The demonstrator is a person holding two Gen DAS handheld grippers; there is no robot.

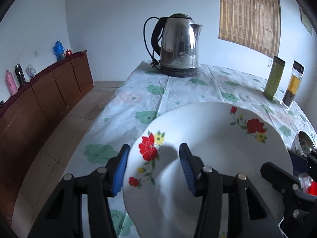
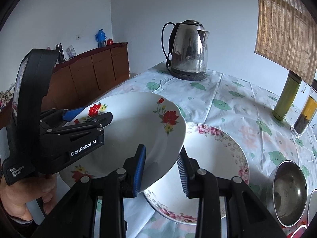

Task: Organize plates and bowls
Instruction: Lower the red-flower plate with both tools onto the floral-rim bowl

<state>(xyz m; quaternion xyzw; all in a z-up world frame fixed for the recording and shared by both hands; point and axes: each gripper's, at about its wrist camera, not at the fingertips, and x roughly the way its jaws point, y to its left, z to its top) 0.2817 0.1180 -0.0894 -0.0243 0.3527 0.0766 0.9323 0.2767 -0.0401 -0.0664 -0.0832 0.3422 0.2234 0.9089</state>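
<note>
The white plate is held tilted at frame centre, its rim between the spread jaws of both the left gripper and right gripper; contact unclear.

Kettle behind plates on table

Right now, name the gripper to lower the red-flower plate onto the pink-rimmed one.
Right, likely: right gripper straddles the red-flower plate over the pink-rimmed plate; left gripper is at its far side.

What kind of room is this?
Probably a dining room in someone's home. A table with a flowery tablecloth holds an electric kettle and a flowered plate, and a wooden sideboard stands by the wall.
</note>
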